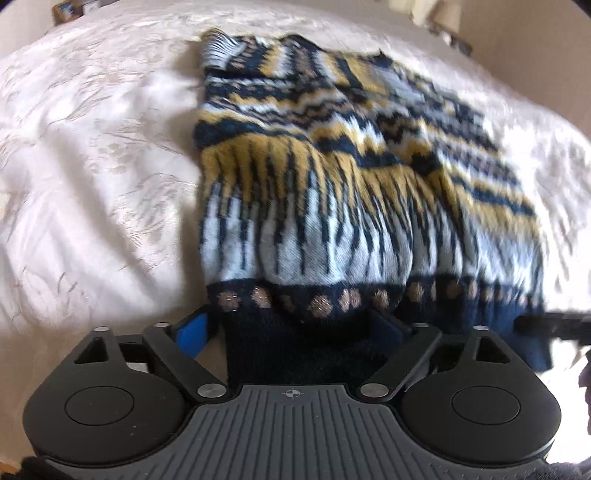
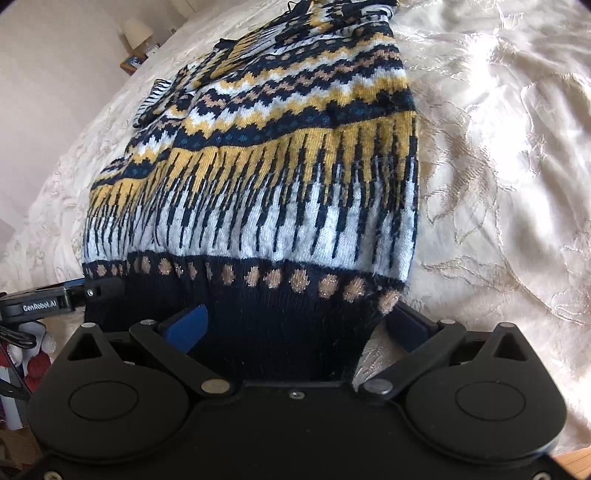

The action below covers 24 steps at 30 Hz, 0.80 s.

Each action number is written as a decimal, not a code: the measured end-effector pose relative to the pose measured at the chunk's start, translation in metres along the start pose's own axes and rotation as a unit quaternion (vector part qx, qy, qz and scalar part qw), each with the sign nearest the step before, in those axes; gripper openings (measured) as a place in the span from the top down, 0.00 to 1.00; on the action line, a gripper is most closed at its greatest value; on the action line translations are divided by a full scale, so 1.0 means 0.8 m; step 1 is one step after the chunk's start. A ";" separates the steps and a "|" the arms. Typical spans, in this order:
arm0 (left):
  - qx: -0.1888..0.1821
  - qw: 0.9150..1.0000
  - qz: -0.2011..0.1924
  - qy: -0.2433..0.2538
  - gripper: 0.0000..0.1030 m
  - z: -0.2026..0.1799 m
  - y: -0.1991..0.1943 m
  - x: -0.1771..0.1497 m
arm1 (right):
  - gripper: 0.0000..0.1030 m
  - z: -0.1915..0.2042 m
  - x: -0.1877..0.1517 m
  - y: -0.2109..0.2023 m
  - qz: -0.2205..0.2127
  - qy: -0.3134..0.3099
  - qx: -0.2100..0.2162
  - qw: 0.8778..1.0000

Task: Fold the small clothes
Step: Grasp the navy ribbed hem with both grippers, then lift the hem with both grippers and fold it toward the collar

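Note:
A knitted sweater [image 1: 332, 166] with navy, mustard, white and tan patterns lies on a white bedspread [image 1: 92, 166]. Its navy hem faces me. In the left wrist view my left gripper [image 1: 295, 328] has its jaws apart with the hem's left part between them. In the right wrist view the sweater [image 2: 277, 166] stretches away from me and my right gripper [image 2: 295, 325] has its jaws apart with the hem's right part between them. The fingertips are hidden under the knit. The other gripper [image 2: 44, 302] shows at the left edge of the right wrist view.
The white embroidered bedspread [image 2: 498, 184] spreads all around the sweater. A lamp [image 2: 136, 33] and a small bedside table [image 2: 131, 62] stand at the back left by the wall. Some dark and red items [image 2: 26, 362] sit low beside the bed.

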<state>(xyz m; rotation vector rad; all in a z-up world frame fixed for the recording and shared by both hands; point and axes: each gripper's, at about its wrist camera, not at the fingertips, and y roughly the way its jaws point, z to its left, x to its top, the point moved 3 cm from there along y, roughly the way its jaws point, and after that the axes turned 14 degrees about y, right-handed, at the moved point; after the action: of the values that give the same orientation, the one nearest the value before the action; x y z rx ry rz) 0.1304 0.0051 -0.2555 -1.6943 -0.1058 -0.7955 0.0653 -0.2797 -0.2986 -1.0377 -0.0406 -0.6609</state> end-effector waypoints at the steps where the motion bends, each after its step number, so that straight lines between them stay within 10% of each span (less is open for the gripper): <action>1: -0.005 1.000 -0.009 -0.013 0.27 0.005 -0.005 0.000 | 0.00 0.000 0.000 0.000 0.002 -0.001 0.002 1.000; 16: -0.054 0.992 -0.081 -0.077 0.35 0.029 -0.039 0.011 | 0.01 -0.006 0.005 -0.005 0.012 0.015 0.020 1.000; 18: -0.054 0.991 -0.077 -0.093 0.35 0.035 -0.034 0.005 | 0.08 -0.008 0.008 -0.006 0.014 0.023 0.019 0.999; 22: -0.055 0.987 -0.081 -0.128 0.36 0.053 -0.032 -0.003 | 0.85 -0.026 0.022 -0.012 0.032 0.069 0.047 0.996; 24: -0.061 0.985 -0.085 -0.138 0.36 0.056 -0.033 -0.003 | 0.85 -0.030 0.025 -0.017 0.031 0.080 0.057 0.995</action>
<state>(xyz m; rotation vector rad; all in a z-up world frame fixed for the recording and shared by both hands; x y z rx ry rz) 0.1360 0.0537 -0.2381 -1.9245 -0.4047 -0.6999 0.0678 -0.3136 -0.2943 -0.8702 0.0928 -0.6748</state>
